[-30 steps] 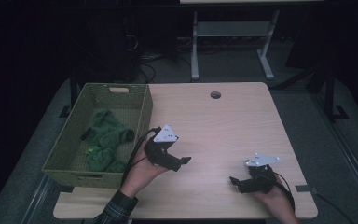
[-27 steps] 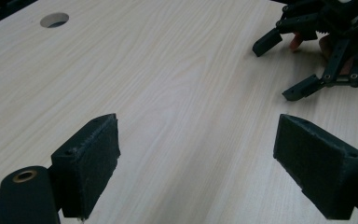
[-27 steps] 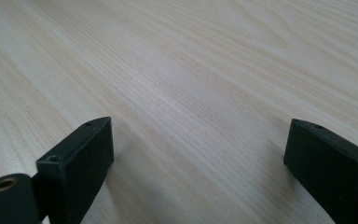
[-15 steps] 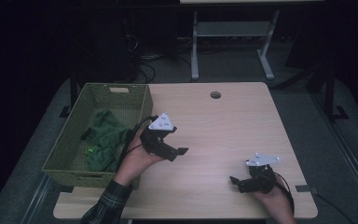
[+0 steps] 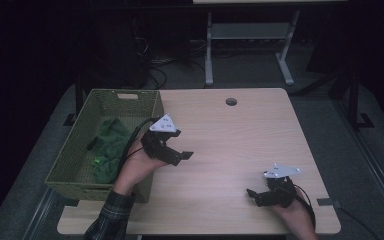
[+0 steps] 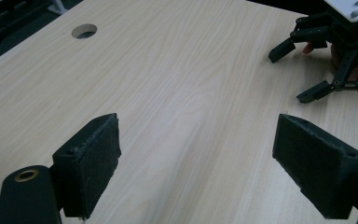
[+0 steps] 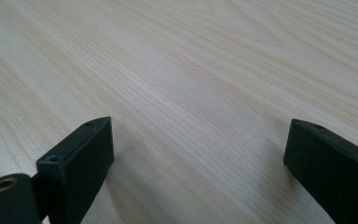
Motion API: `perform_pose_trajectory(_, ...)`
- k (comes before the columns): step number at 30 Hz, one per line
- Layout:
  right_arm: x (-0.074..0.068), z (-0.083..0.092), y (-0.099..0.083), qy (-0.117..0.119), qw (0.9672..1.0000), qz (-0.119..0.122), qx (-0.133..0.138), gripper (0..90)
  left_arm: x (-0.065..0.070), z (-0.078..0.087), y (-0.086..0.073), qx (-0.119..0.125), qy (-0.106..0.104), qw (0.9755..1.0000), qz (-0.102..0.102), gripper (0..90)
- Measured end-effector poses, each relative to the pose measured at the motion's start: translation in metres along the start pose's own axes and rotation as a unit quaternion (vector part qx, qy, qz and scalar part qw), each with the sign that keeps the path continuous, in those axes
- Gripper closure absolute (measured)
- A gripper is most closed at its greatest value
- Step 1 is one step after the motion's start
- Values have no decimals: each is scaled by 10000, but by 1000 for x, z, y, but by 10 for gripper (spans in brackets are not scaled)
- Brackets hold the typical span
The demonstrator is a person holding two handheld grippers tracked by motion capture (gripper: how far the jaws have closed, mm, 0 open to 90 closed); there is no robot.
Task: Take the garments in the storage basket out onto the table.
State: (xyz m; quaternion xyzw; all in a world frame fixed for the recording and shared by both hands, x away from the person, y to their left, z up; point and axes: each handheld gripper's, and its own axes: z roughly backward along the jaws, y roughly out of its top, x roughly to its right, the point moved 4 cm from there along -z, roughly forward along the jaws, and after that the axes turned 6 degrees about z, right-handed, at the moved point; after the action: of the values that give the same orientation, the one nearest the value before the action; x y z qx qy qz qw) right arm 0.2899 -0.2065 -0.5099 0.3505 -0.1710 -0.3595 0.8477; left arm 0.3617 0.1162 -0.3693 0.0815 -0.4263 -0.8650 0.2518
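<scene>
- The left claw [image 5: 177,152] hangs above the wooden surface [image 5: 230,145], just beside the right-hand wall of the green woven basket [image 5: 77,142], with its jaws spread wide and nothing between them.
- The green cloth [image 5: 111,147] lies crumpled inside the basket, on the far side of that wall from the left claw; the two are near but apart.
- In the left gripper view, bare wood shows between the two black pads [image 6: 91,163], and the round cable hole [image 6: 84,31] lies farther off.
- The right claw [image 5: 255,195] sits low at the near right part of the surface, well apart from the basket and the cloth.
- In the right gripper view its jaws stand wide open over bare wood, holding nothing.
</scene>
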Motion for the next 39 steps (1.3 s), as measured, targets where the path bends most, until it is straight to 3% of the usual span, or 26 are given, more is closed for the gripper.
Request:
perform_pose_trajectory(5, 0, 0, 0, 0, 10000, 0, -1, 79, -6, 9, -2, 81, 72, 9999, 90, 144)
perform_pose_trajectory(20, 0, 0, 0, 1, 10000, -1, 0, 79, -21, 24, -12, -27, 204, 9995, 228, 144)
perform_pose_trajectory(39, 0, 0, 0, -1, 10000, 7, -5, 79, -46, 57, -26, -50, 586, 9974, 424, 144)
